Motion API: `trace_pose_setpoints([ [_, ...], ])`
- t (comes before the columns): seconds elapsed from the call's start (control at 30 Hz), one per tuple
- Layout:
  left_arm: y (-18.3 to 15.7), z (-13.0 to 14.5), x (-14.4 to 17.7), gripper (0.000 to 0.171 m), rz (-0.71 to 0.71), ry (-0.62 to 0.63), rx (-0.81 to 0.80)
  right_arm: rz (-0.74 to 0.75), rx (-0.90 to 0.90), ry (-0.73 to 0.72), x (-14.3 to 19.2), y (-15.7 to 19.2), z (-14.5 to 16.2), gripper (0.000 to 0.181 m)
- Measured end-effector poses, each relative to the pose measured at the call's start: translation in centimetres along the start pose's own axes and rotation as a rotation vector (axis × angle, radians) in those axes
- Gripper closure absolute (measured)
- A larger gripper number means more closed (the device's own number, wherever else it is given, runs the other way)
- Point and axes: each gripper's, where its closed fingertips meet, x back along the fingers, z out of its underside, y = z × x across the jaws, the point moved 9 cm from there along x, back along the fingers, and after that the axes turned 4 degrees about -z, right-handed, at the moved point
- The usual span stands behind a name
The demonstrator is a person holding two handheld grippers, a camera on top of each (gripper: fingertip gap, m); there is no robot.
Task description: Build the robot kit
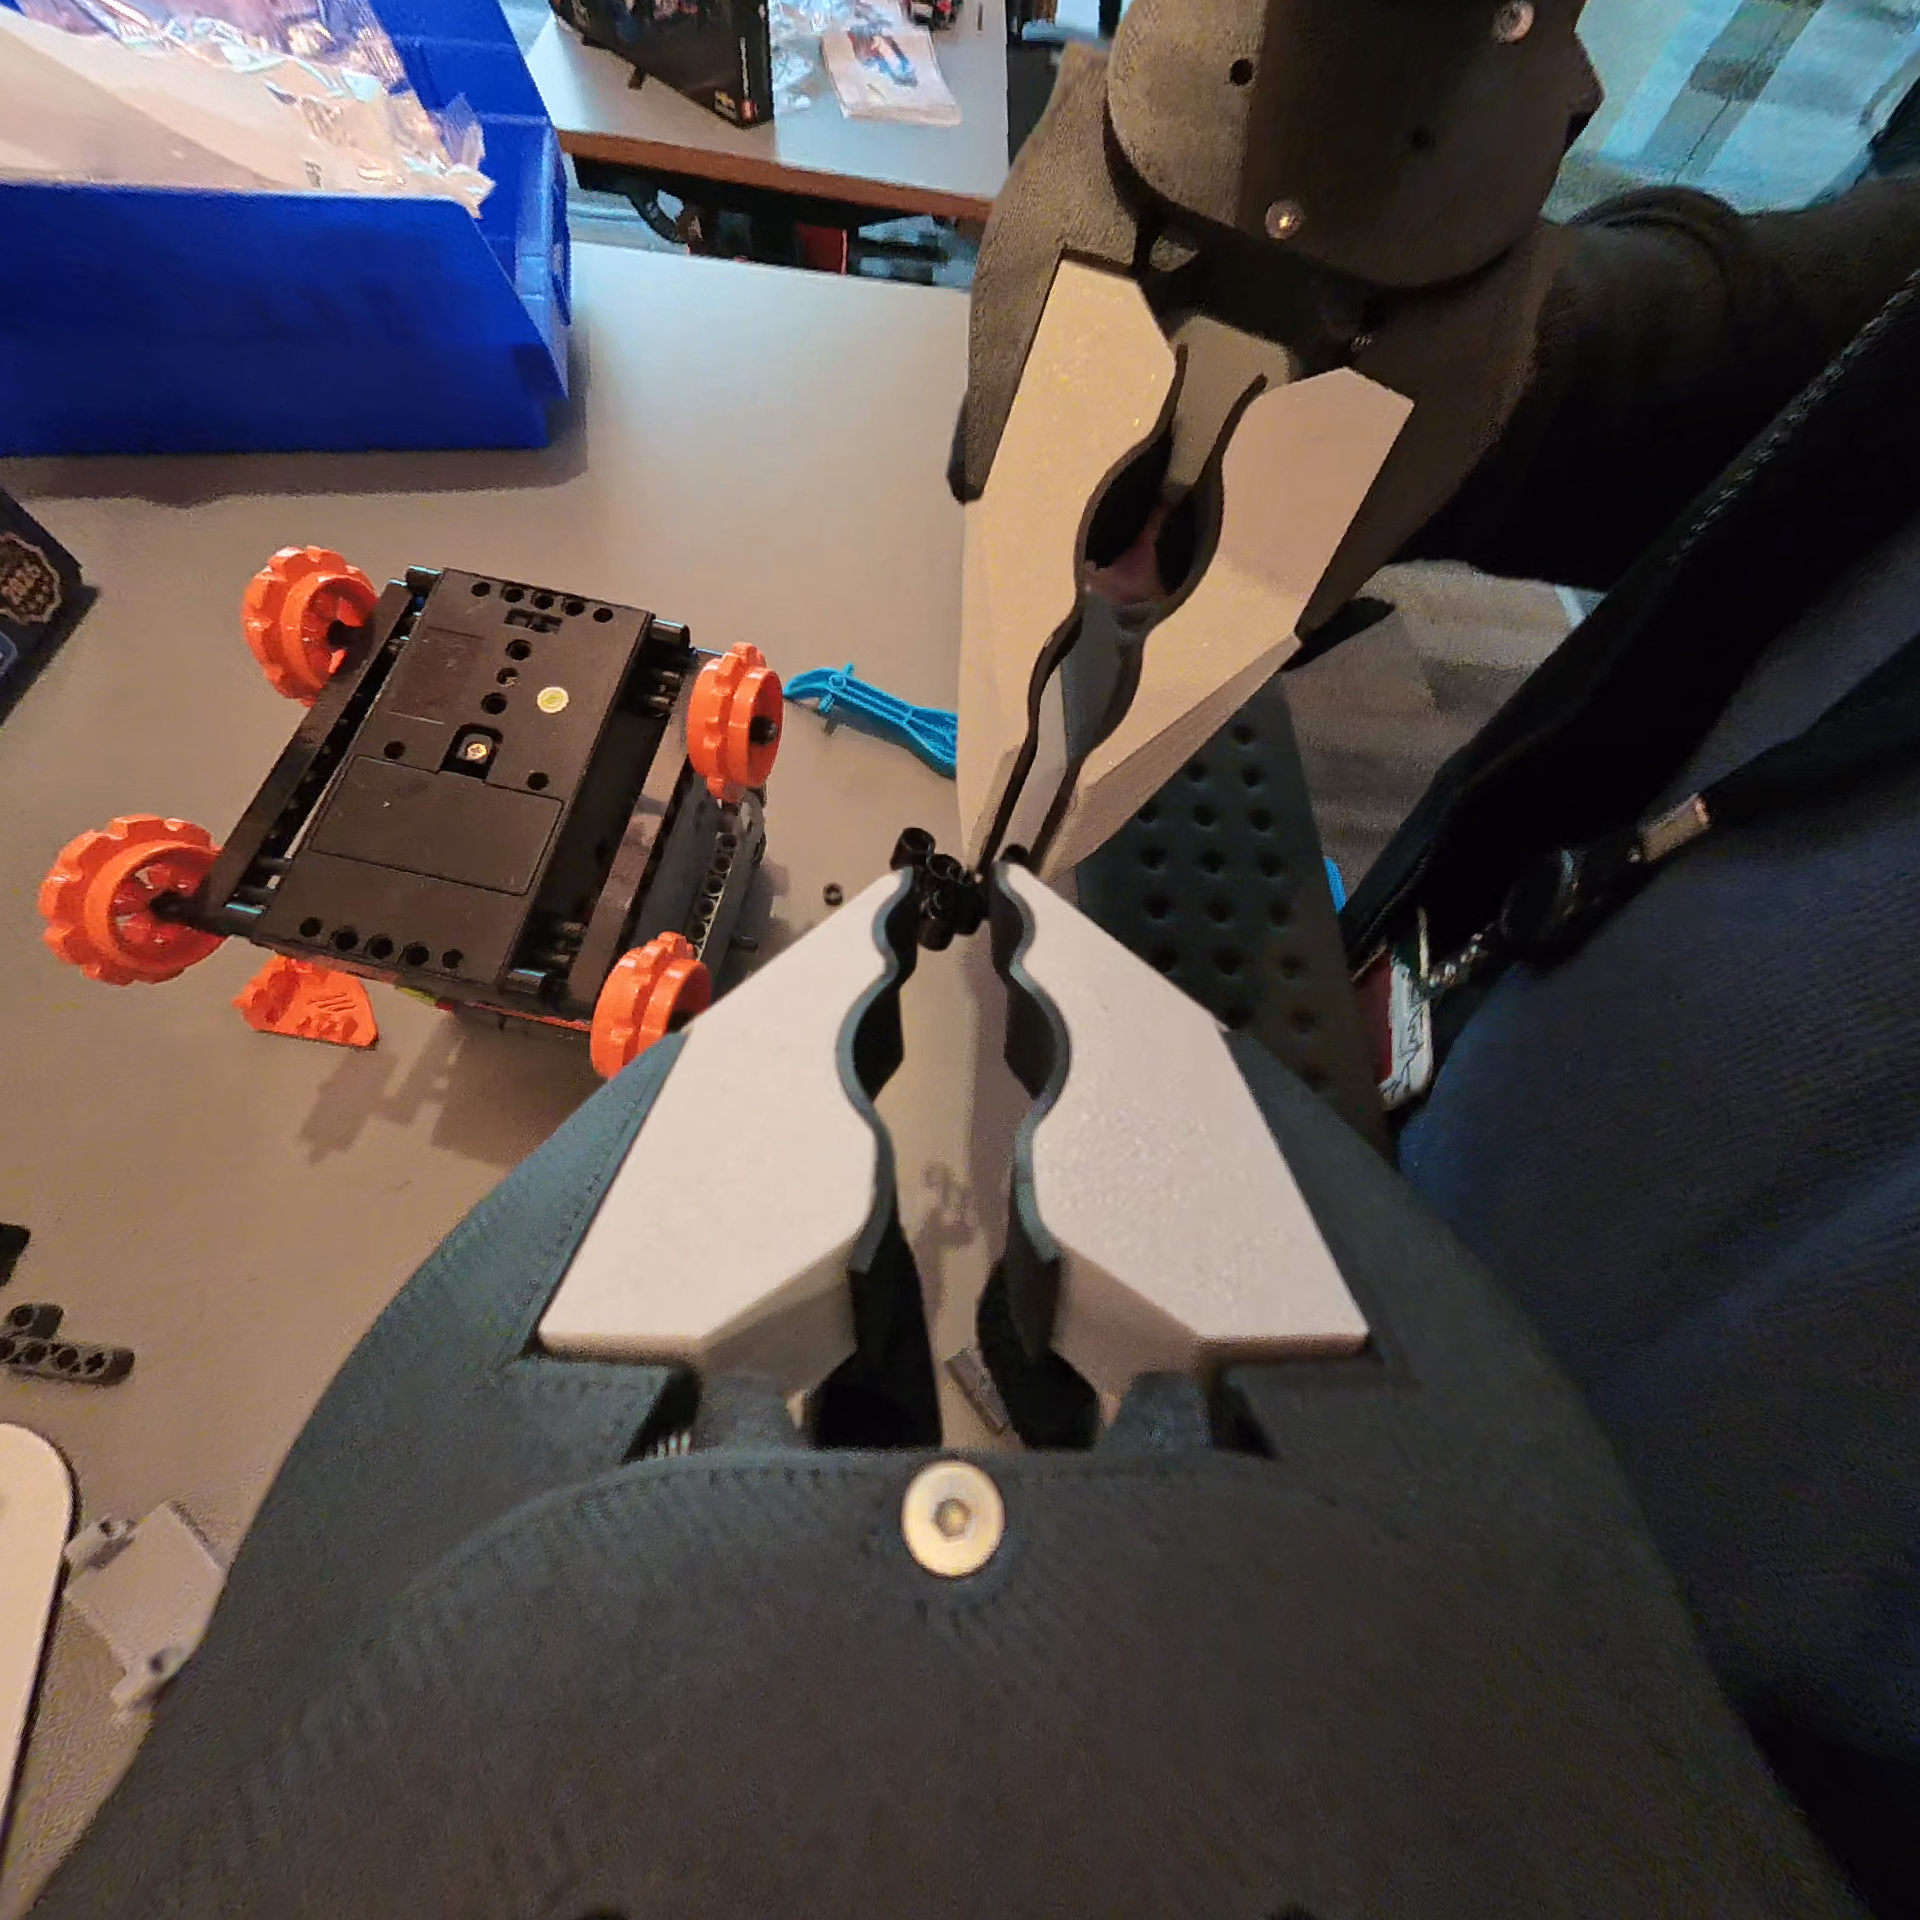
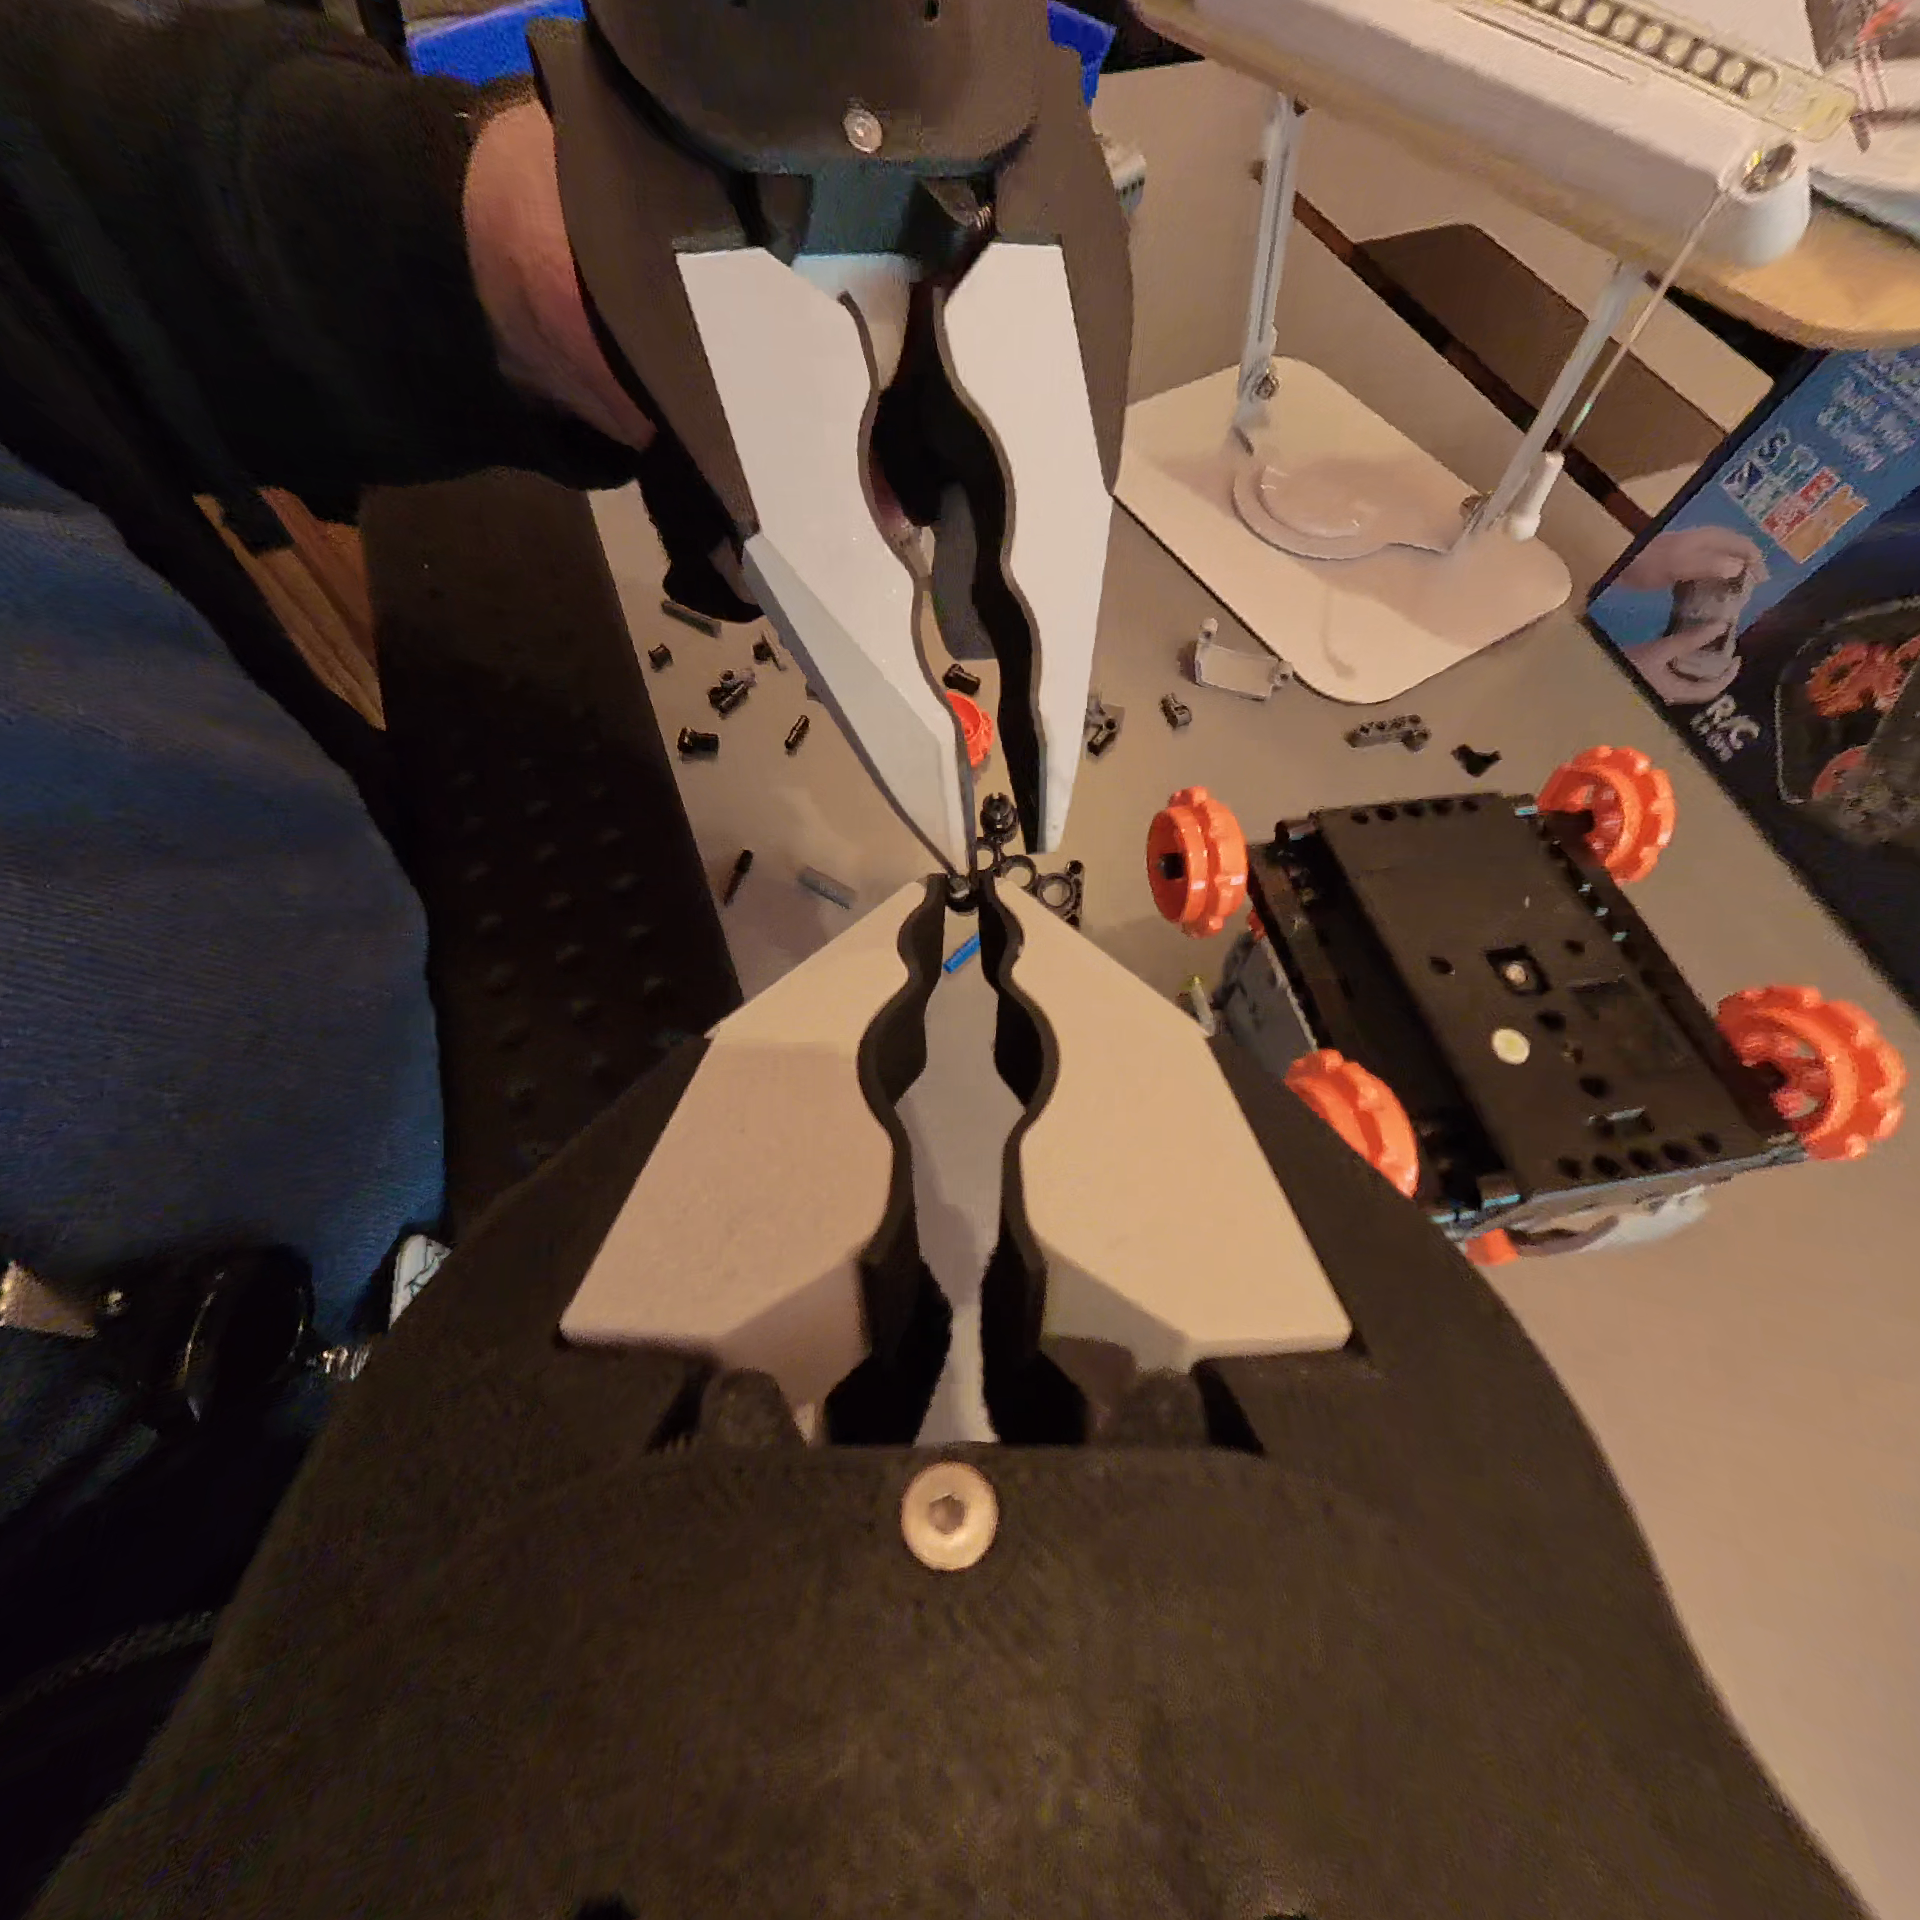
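My left gripper (image 1: pixel 948 891) is shut on a small black connector piece (image 1: pixel 935 883) with round holes, held above the grey table (image 1: pixel 727 468). My right gripper (image 1: pixel 1000 858) comes in from above in the left wrist view, tip to tip with the left one. In the right wrist view my right gripper (image 2: pixel 963 894) is shut on a small black pin (image 2: pixel 960 889), which touches the connector (image 2: pixel 1049 885) held by the left gripper (image 2: pixel 982 847). An upside-down black toy chassis (image 1: pixel 447 790) with orange wheels (image 1: pixel 125 899) lies on the table beside them; it also shows in the right wrist view (image 2: pixel 1507 997).
A blue bin (image 1: pixel 260 312) stands at the table's back. A blue part (image 1: pixel 883 712), an orange wedge (image 1: pixel 307 1006) and black beams (image 1: pixel 62 1351) lie around. Loose black parts (image 2: pixel 727 696), a white stand base (image 2: pixel 1340 561) and a blue box (image 2: pixel 1787 582) are there. A person's dark clothing (image 2: pixel 208 831) is close. The grippers are tip to tip, or close to it.
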Motion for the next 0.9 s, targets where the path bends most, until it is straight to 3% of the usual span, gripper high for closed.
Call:
trace_pose_setpoints([
  [0.43,0.8,1.3,4.0,0.164,-0.035,-0.212,0.126,-0.102,0.101,-0.013,-1.5,-0.9,-4.0,0.177],
  [0.9,3.9,1.2,5.1,0.165,-0.079,-0.388,0.232,-0.084,0.101,-0.095,-1.9,-4.3,-5.9,0.179],
])
